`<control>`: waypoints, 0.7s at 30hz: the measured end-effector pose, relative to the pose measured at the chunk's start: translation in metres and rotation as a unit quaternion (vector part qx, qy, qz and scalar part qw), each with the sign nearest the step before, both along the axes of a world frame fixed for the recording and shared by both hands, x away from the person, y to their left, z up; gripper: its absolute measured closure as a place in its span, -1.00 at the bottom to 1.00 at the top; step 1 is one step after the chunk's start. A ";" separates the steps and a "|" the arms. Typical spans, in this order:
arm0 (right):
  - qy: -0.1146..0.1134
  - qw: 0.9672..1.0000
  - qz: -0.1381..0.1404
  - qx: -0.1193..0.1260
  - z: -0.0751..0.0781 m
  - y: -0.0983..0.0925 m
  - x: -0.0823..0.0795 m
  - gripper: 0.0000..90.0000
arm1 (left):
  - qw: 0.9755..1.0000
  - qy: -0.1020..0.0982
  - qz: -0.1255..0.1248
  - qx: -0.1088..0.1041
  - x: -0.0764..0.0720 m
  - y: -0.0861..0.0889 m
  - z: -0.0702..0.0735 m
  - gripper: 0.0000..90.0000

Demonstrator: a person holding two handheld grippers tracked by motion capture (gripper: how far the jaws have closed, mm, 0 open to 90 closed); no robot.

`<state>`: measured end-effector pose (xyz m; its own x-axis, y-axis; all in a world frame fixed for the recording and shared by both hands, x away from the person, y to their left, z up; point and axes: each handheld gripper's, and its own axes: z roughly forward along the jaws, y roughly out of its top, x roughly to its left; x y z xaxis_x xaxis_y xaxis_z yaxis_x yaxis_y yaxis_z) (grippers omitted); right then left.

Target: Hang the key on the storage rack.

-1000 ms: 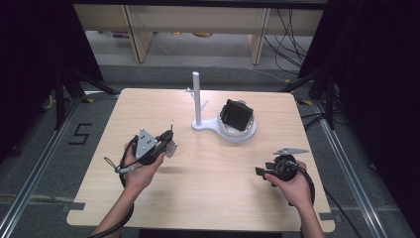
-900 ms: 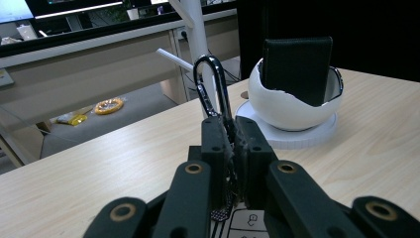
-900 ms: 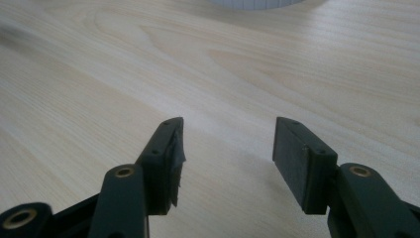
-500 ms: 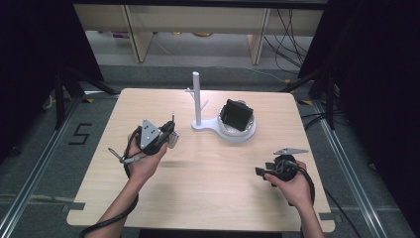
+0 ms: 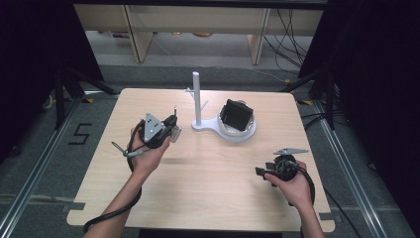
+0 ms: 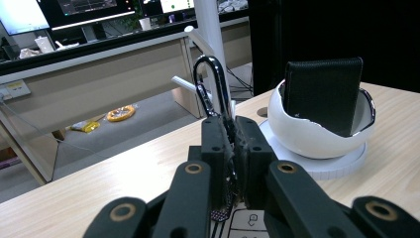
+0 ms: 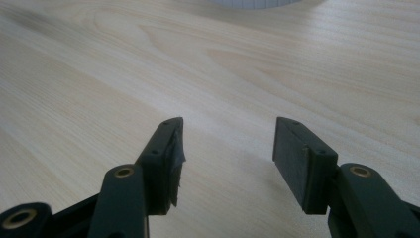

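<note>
Carrying carabiner key clip (image 6: 210, 84) pinched tight in my left claw (image 6: 230, 148), loop up, just left of the white peg stand (image 5: 197, 99) so it can hook on | right claw (image 7: 225, 153) wide, empty, resting low on worktop (image 5: 213, 183)

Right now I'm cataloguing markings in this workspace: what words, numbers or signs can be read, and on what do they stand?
"5": taped in black on the grey floor left of the table.
Monitor screens behind the desk: text too small and blurred to read.
Card below the left gripper's fingers: small printed icons, not readable.
Black wallet in the white bowl: no visible lettering.
</note>
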<state>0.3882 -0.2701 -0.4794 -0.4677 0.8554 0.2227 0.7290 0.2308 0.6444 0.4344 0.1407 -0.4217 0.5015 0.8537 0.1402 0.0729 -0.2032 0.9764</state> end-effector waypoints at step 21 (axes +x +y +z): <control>0.004 1.000 0.013 0.025 -0.001 -0.001 0.001 0.03 | 1.000 -0.020 0.009 0.002 0.024 -0.016 0.016 0.85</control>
<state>0.3887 -0.2715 -0.4802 -0.4872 0.8312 0.2679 0.7285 0.2176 0.6496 0.4582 0.1244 -0.4057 0.4797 0.8623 0.1625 0.0385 -0.2057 0.9778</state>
